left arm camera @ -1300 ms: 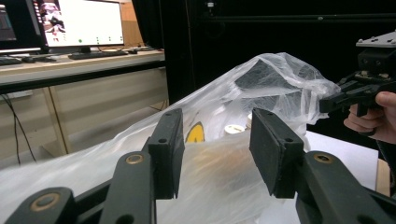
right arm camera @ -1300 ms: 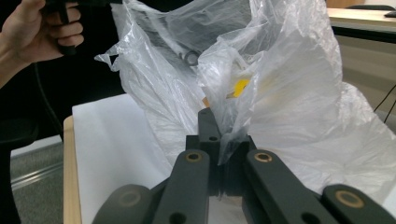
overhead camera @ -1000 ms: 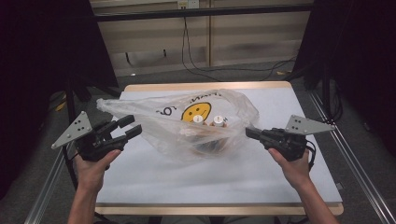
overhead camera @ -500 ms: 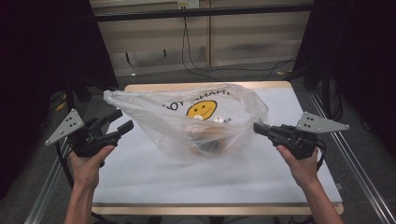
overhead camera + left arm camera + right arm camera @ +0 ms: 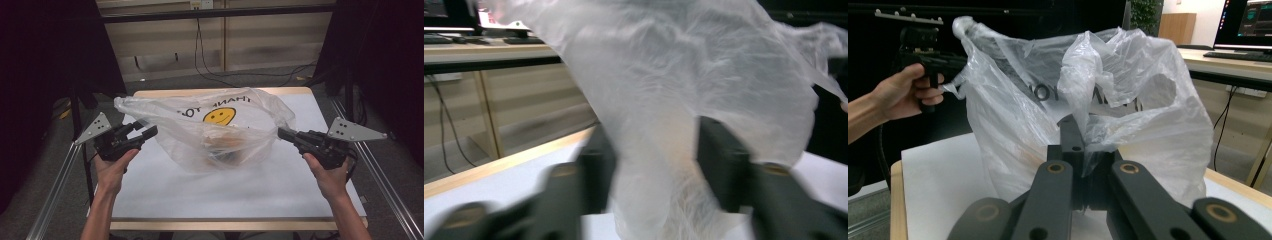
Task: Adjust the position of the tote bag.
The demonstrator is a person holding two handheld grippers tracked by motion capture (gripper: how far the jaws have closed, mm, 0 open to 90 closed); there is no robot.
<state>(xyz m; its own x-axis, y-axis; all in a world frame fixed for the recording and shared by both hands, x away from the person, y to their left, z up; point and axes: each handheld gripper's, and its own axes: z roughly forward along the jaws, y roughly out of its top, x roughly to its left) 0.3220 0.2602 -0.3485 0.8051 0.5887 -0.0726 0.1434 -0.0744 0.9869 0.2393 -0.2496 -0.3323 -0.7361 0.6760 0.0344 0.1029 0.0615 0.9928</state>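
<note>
White and flat, the rectangular table top (image 5: pixel 300 190) with its pale wooden edge carries everything we work on, and dark curtains hang to both sides of it. On the middle of that table sits the thin, translucent white plastic carrier bag (image 5: pixel 220 130) printed with a yellow smiley face and black lettering; we hold it stretched between our two tools, its mouth pulled up and its belly sagging onto the surface. Inside it we make out some brownish contents (image 5: pixel 227 145), too veiled by the film to tell what they are. Our right gripper (image 5: pixel 281 133), black with a grey three-cornered plate, has its jaws clamped tight on a gathered fold of the bag's right edge; in the right gripper view the plastic bunches up just where the jaws meet. Our left gripper (image 5: pixel 142 129), likewise black with a grey plate, sits at the bag's left edge; its jaws have just been closing, and in the left gripper view a hanging strip of film lies between them with a gap either side, so they stand narrowed around it and not yet pressed on it.
</note>
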